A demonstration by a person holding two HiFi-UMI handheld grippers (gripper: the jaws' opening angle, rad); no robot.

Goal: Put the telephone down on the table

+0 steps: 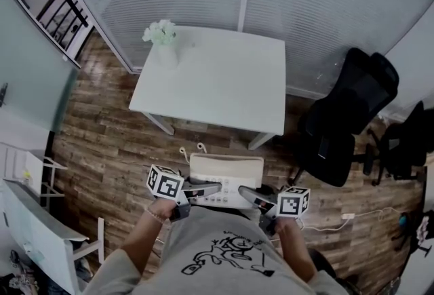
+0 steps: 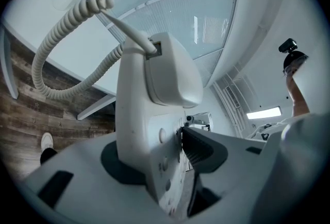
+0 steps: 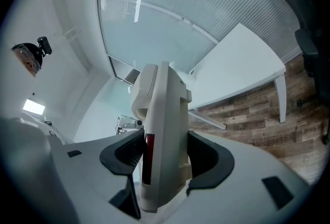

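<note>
A cream-white desk telephone (image 1: 226, 178) hangs in the air in front of the person, short of the white table (image 1: 224, 80). My left gripper (image 1: 203, 190) is shut on its left side, my right gripper (image 1: 252, 197) on its right side. In the left gripper view the phone body (image 2: 149, 130) sits between the jaws with the handset (image 2: 172, 71) on top and the coiled cord (image 2: 62, 37) looping off left. The right gripper view has the telephone's edge (image 3: 162, 140) pinched between the dark pads (image 3: 206, 158), with the table (image 3: 240, 71) beyond.
A vase of white flowers (image 1: 161, 39) stands at the table's far left corner. A black office chair (image 1: 352, 117) is right of the table, a white rack (image 1: 34, 219) at the left. A white cable (image 1: 339, 219) lies on the wood floor.
</note>
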